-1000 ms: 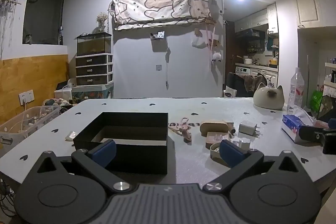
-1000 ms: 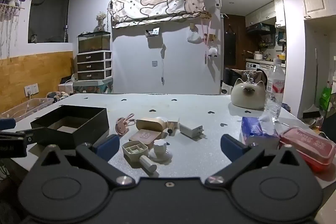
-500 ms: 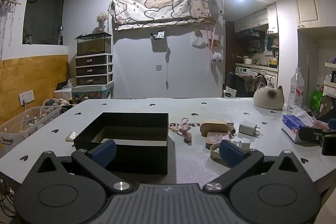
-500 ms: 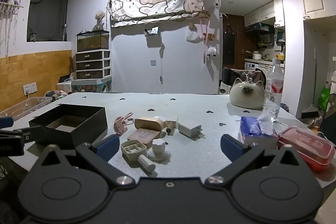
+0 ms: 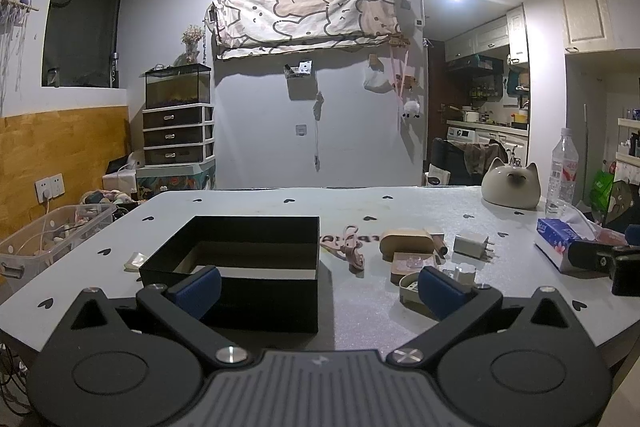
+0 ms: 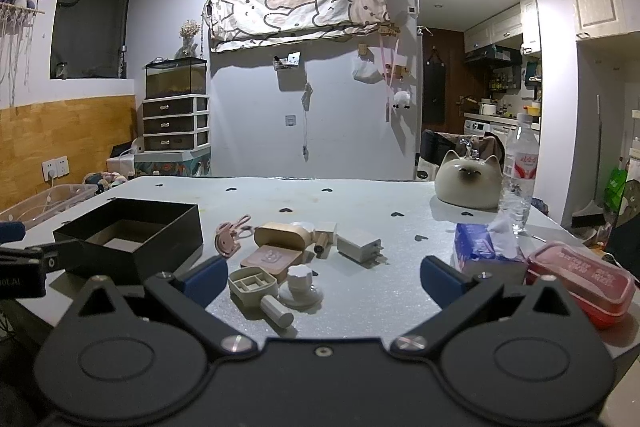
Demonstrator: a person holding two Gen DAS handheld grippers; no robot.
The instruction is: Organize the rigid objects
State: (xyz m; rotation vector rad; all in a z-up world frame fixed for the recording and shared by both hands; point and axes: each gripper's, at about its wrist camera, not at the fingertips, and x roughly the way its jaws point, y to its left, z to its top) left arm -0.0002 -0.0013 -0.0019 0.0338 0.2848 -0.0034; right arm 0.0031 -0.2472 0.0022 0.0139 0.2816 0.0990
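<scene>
Both fingers [image 5: 438,291] [image 6: 204,277] spread, empty, black box [image 5: 248,259] ahead, clutter [image 6: 276,267] perhaps blocking right.

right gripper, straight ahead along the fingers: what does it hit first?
Probably the white round knob piece lying between the open fingers of the right gripper, with the beige compartment tray just left of it. Depth is unclear; the gripper may pass above them.

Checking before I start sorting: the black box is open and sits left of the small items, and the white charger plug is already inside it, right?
Not quite. The black box is open and sits left of the small items, but the white charger plug lies on the table outside it, right of the wooden case. The right wrist view shows this clearly.
</scene>
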